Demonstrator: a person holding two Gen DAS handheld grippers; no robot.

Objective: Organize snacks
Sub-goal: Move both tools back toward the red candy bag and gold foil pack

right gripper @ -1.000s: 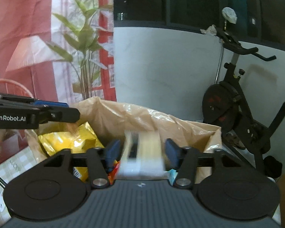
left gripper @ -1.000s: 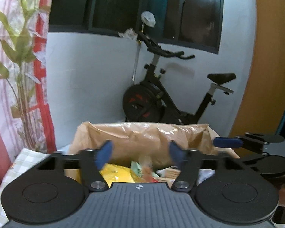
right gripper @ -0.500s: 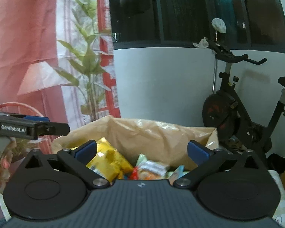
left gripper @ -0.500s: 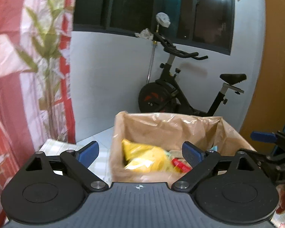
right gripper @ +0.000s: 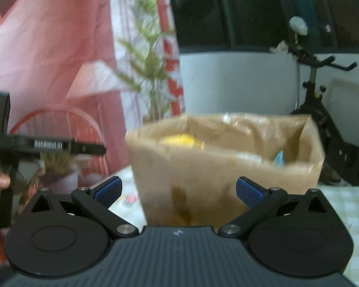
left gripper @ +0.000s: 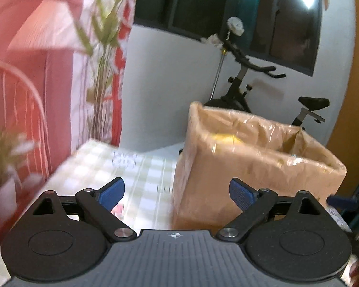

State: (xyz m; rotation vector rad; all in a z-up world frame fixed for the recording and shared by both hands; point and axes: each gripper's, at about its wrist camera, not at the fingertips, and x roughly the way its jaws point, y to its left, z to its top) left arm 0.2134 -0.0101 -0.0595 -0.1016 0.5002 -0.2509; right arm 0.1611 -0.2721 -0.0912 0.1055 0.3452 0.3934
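Observation:
A brown box lined with plastic film (left gripper: pixel 251 167) stands on a checked tablecloth; it also shows in the right wrist view (right gripper: pixel 227 167). A yellow snack bag (right gripper: pixel 182 141) and other packets peek over its rim. My left gripper (left gripper: pixel 177 193) is open and empty, low in front of the box's left side. My right gripper (right gripper: pixel 178 190) is open and empty, close in front of the box. The left gripper's body (right gripper: pixel 47 146) shows at the left of the right wrist view.
The checked tablecloth (left gripper: pixel 131 167) spreads to the left of the box. A potted plant (right gripper: pixel 57 167) stands at the left. An exercise bike (left gripper: pixel 251 91) stands behind the box against a white wall. A red patterned curtain (left gripper: pixel 47 59) hangs at the left.
Both grippers opened and pulled back and down from above the box. The pale packet in my right gripper was let go into the box. Both views now face the box's side.

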